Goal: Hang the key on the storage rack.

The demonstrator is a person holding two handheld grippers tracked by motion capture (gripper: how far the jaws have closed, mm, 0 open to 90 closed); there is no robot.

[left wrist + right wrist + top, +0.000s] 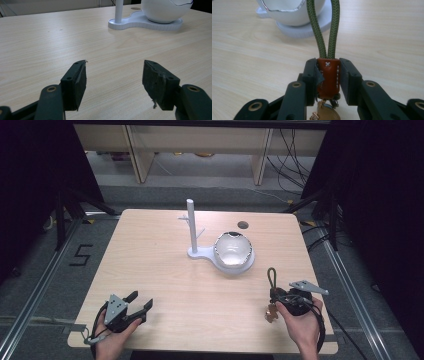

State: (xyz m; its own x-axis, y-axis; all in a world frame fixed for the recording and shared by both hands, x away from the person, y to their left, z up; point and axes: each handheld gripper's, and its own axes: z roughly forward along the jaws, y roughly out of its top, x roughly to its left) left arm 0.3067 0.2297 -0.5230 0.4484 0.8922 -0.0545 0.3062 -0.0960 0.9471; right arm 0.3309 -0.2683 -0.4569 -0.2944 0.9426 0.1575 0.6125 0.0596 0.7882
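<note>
While clamped, the keychain (328,75) sits between the right gripper's (328,80) jaws.

Light wood-grain table (150,260) with rounded corners and a small dark round hole (243,225) near its far edge. Grey carpeted floor (35,270) around it, with a black "5" marking (81,255) on the left. Metal rails (27,300) run along the floor on both sides. Black curtains (35,170) hang left and right, black stand legs (70,205) beneath them. Pale wooden shelving (200,145) at the back, black cables (292,160) trailing on the floor at right. Even overhead lighting.
</note>
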